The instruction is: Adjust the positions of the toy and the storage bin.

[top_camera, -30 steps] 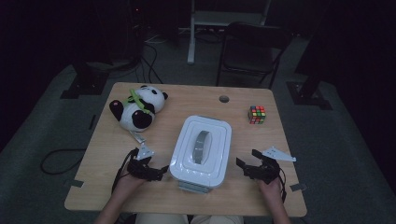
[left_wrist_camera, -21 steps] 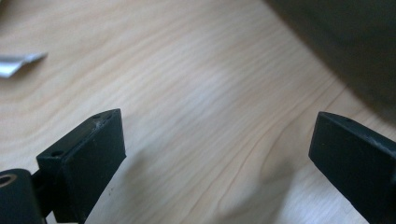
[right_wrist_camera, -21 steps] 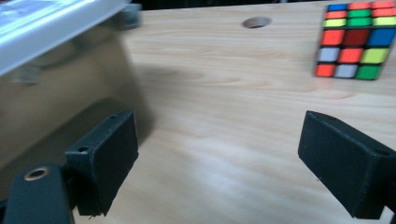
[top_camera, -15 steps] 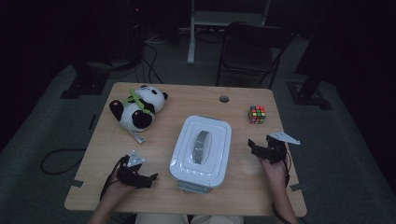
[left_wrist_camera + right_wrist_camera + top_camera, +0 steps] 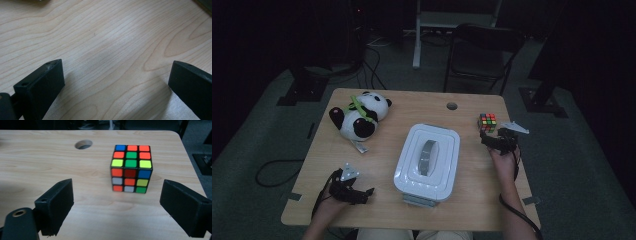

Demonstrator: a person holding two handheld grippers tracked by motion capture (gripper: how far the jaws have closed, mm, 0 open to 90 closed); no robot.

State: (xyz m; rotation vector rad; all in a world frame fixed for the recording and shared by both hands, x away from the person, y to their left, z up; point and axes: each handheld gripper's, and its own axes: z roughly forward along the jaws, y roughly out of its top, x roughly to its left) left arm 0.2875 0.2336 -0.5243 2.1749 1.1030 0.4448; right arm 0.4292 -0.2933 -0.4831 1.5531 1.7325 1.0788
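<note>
The right gripper point(image 5: 490, 141) is near the puzzle cube point(image 5: 487, 122), and its jaws are wide open with nothing between them. In the right gripper view, the cube point(image 5: 131, 168) sits straight ahead at about 12 o'clock from the jaws, a little toward the right one, and it is not touching either jaw. The next move looks like a short push forward so the two jaws slide along both sides of the cube. In the high view, the cube stands near the far right corner of the wooden table point(image 5: 382, 150), at about 2 o'clock from the white box with a lid point(image 5: 428, 161). The cube is the same length on every side, so it has no long way. It sits flat, with one face turned toward the jaws and just a bit twisted, so the jaws may need a small turn to line up. The left gripper point(image 5: 362, 192) is well apart from the cube, down at about 7 o'clock from the white box. Its jaws are wide open too, over bare wood point(image 5: 107, 50). The right hand is much nearer, so it looks like the one for the grab.
</note>
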